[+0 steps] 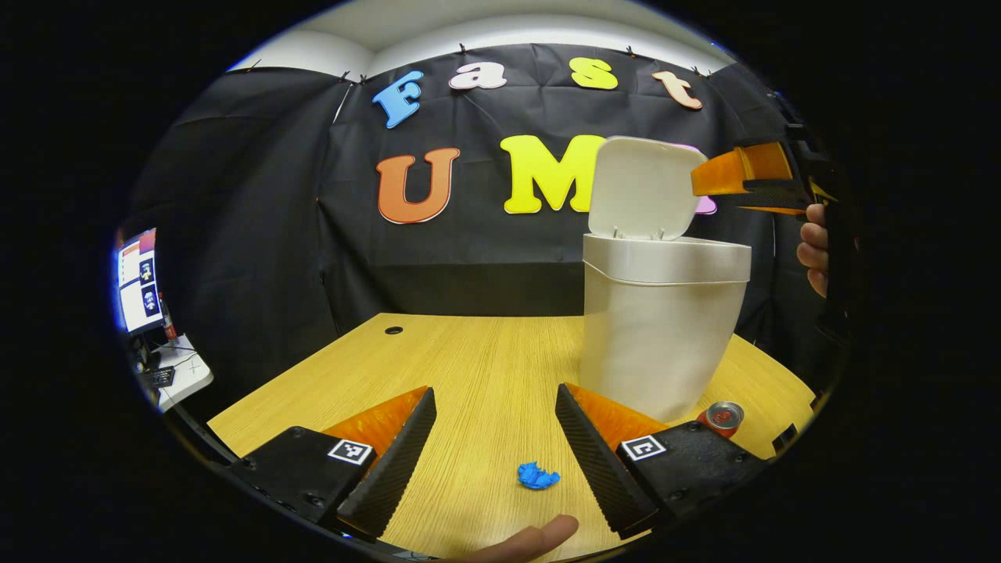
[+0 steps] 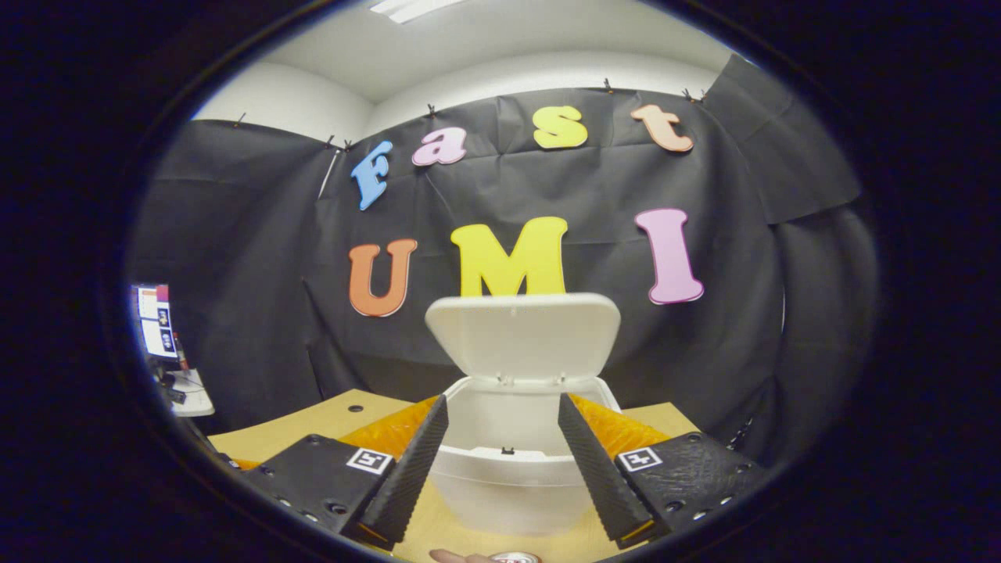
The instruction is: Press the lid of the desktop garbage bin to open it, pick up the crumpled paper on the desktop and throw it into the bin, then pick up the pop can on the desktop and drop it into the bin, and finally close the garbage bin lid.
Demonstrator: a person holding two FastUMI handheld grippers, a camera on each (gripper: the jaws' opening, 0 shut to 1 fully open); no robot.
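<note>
— Fingertip (image 1: 539,539) pokes in lowest in the left gripper view; just beyond, the paper (image 1: 538,475) lies on the desk (image 1: 469,360) between the spread fingers of the left gripper (image 1: 494,461), which grips nothing.

— And the bin (image 1: 661,328)?

— Right of it, lid (image 1: 643,188) upright; the can (image 1: 722,418) stands by its base.

— Right gripper view?

— Right gripper (image 2: 495,461) released above the bin's mouth (image 2: 508,422), lid (image 2: 522,332) beyond. Bare desk lies left.
</note>
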